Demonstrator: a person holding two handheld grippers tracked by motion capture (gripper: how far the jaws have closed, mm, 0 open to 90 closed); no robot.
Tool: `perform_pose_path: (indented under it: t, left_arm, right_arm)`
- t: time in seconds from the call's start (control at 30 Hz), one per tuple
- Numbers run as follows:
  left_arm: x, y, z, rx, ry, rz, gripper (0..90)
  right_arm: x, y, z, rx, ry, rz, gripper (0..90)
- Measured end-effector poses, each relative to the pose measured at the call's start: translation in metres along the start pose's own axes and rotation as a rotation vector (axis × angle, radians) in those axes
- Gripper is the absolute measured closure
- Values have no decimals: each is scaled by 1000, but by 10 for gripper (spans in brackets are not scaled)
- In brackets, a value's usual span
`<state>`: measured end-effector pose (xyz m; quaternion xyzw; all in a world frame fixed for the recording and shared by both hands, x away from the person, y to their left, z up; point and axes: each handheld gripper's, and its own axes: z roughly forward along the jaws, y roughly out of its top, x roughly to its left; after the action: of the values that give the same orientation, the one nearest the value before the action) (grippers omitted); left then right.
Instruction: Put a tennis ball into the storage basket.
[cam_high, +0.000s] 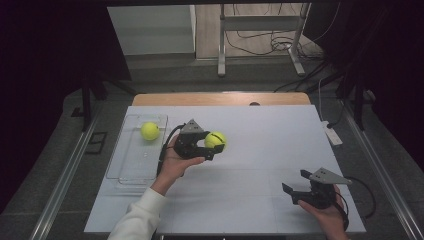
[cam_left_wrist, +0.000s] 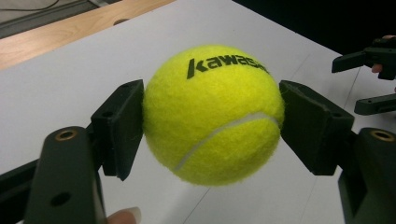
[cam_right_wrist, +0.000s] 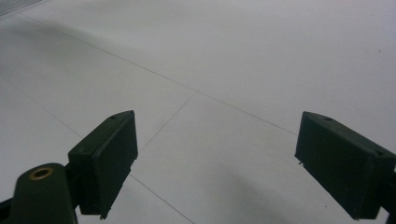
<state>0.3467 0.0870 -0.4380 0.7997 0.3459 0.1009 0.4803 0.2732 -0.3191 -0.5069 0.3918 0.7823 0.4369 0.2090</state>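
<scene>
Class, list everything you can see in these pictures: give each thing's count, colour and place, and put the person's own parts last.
Fuzzy yellow tennis balls: 2; one lies in the tray, one with black lettering is clamped in the left gripper, above the table.
Clear plastic tray: 1, transparent, left part of the table.
White table top: 1, centre, wooden edge at the far side.
Metal stand: 1, grey, floor beyond the table.
Black cables: several, floor beyond.
Left gripper: black, shut on a ball.
Right gripper: black, jaws apart, near right.
Hands: 2; the left with a white sleeve.
</scene>
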Motion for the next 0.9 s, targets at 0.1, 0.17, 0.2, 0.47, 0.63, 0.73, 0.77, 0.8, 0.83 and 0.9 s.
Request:
perform_pose_path:
  t: [0.1, 0.17, 0.2, 0.47, 0.63, 0.73, 0.77, 0.8, 0.83, 0.9]
  left_arm:
    - [1, -1, -2, -1, 3, 1, 274]
    - [2, -2, -3, 0, 8, 4, 274]
    - [3, -2, -4, 0, 13, 2, 274]
    - [6, -5, -12, -11, 30, -6, 274]
    - [9, -5, -20, -27, 48, -8, 274]
    - [11, -5, -24, -32, 55, -11, 274]
    - [12, -5, -25, -33, 59, -12, 274]
    - [12, -5, -27, -35, 61, -14, 274]
    - [13, -6, -28, -36, 65, -15, 274]
    - [14, -6, -30, -38, 70, -18, 274]
  right_arm:
    - [0, 0, 0, 2, 0, 1, 132]
    - [0, 0, 0, 4, -2, 0, 132]
    - [0, 0, 0, 2, -1, 1, 132]
    - [0, 0, 0, 1, -1, -1, 132]
    - [0, 0, 0, 2, 1, 0, 132]
    - [-1, -1, 0, 0, 2, 2, 132]
    - [-1, -1, 0, 1, 2, 3, 132]
    - [-1, -1, 0, 2, 2, 3, 132]
    - [-1, -1, 0, 2, 2, 3, 132]
    - [-1, -1, 0, 2, 2, 3, 132]
